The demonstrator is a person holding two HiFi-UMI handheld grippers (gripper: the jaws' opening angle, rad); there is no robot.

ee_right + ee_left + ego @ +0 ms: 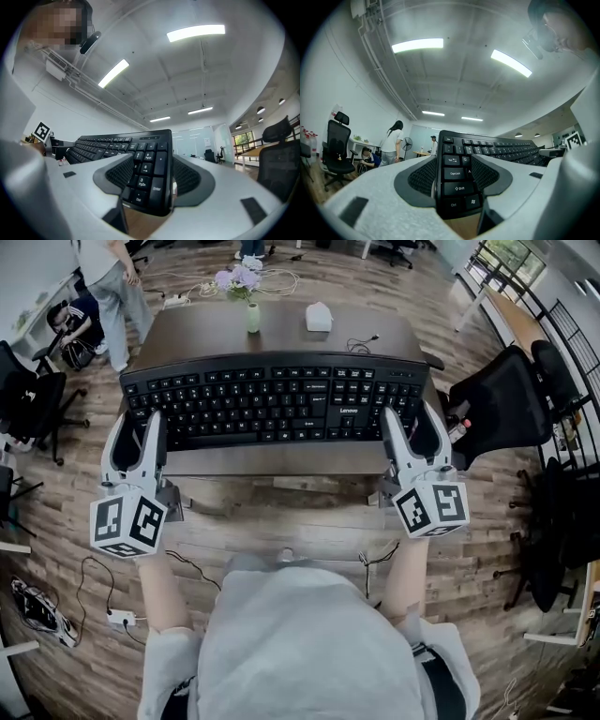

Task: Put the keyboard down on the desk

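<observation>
The left hand-held gripper [138, 430] pinches the left end of the black keyboard [277, 399], and the right hand-held gripper [412, 430] pinches its right end. The keyboard spans the near edge of the dark table [206, 329] and hides that edge. Whether it touches the tabletop cannot be told. A vase [252, 317] and a white box [319, 317] stand at the far side.

Black full-size keyboard [274, 401] — keys up, pinched at both ends — spans the near edge of the dark brown desk [202, 329].
</observation>
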